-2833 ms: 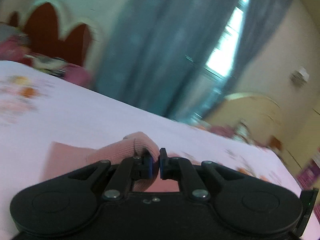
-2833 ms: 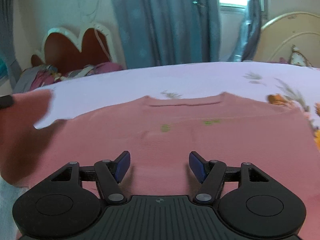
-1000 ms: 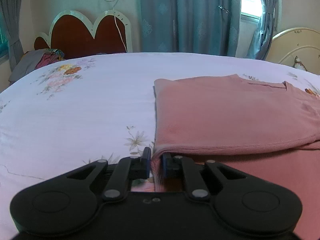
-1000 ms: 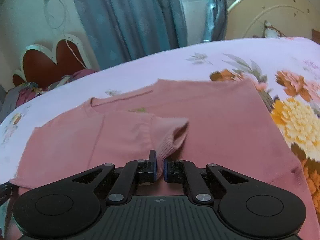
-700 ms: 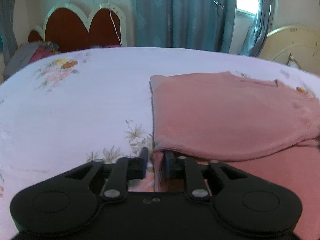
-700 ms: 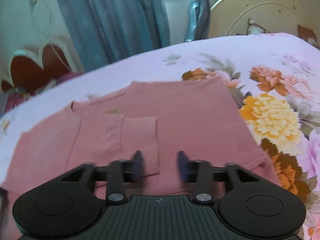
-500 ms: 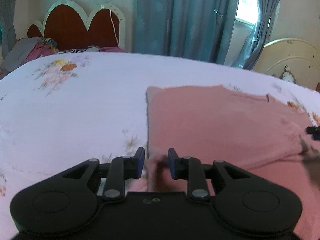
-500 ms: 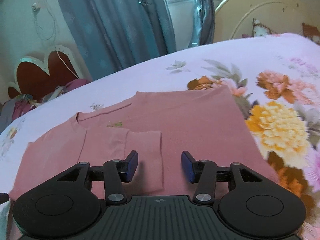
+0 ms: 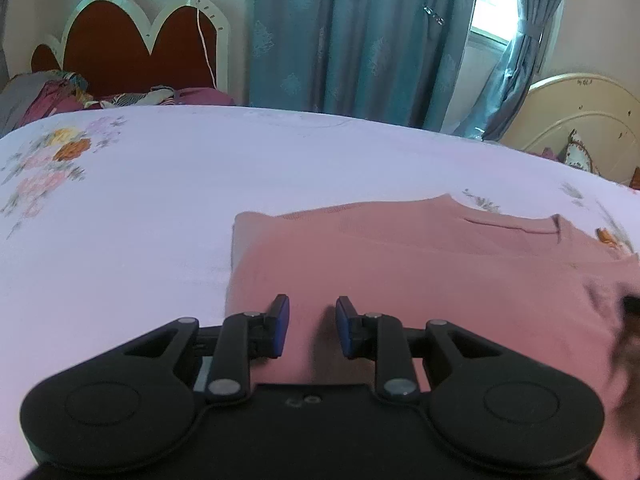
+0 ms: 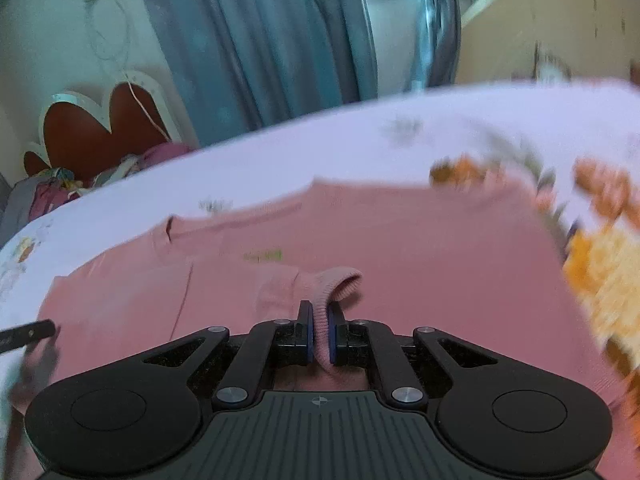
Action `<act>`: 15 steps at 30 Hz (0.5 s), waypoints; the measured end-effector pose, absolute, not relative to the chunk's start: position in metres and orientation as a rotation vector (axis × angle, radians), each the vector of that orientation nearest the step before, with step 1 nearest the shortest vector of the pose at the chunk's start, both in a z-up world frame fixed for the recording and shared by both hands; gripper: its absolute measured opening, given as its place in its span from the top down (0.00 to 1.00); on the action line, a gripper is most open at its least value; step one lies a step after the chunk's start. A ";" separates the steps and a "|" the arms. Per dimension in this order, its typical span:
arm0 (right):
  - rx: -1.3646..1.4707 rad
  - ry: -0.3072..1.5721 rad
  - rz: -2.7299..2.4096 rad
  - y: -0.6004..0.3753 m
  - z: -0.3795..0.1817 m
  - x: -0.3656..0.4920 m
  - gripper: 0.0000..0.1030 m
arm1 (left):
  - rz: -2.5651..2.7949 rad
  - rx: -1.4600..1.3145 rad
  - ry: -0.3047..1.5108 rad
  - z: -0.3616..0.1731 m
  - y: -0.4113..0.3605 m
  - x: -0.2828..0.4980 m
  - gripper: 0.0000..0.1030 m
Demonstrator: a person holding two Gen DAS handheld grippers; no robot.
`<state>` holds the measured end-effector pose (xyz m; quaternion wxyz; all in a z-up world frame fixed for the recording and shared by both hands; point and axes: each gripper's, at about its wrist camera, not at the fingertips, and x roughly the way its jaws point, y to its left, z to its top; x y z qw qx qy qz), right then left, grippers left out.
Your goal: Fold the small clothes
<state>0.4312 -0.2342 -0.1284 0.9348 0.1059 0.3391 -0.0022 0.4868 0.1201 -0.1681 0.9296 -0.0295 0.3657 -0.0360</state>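
Observation:
A pink knit sweater lies flat on the bed, its left side folded in to a straight edge and its neckline at the far right. My left gripper is open and empty, over the sweater's near left part. In the right wrist view the sweater fills the middle. My right gripper is shut on the ribbed cuff of the sweater's sleeve and holds it lifted off the body. The left gripper's tip shows at the left edge.
The bed has a white sheet with flower prints, orange ones to the sweater's right. A red headboard with piled clothes stands far left. Blue curtains and a cream headboard stand behind.
My left gripper has let go of the sweater's folded edge and opened wider. My right gripper opened, then shut on the sleeve cuff and lifted it; its view is blurred with motion.

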 end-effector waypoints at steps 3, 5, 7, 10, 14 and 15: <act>0.136 0.726 -0.077 -0.238 -0.138 0.435 1.00 | -0.060 -0.045 0.750 -0.176 0.120 0.497 0.74; 0.160 0.779 -0.075 -0.244 -0.149 0.438 1.00 | -0.057 -0.034 0.740 -0.177 0.120 0.499 0.74; 0.161 0.772 -0.065 -0.246 -0.146 0.437 1.00 | -0.054 -0.044 0.732 -0.173 0.121 0.498 0.76; 0.210 0.699 -0.070 -0.251 -0.133 0.433 0.99 | -0.046 -0.029 0.702 -0.168 0.120 0.501 0.75; 0.188 0.691 0.004 -0.235 -0.127 0.442 0.99 | -0.038 -0.017 0.726 -0.177 0.119 0.513 0.74; 0.179 0.703 0.019 -0.230 -0.129 0.444 0.99 | -0.036 -0.007 0.718 -0.178 0.118 0.513 0.74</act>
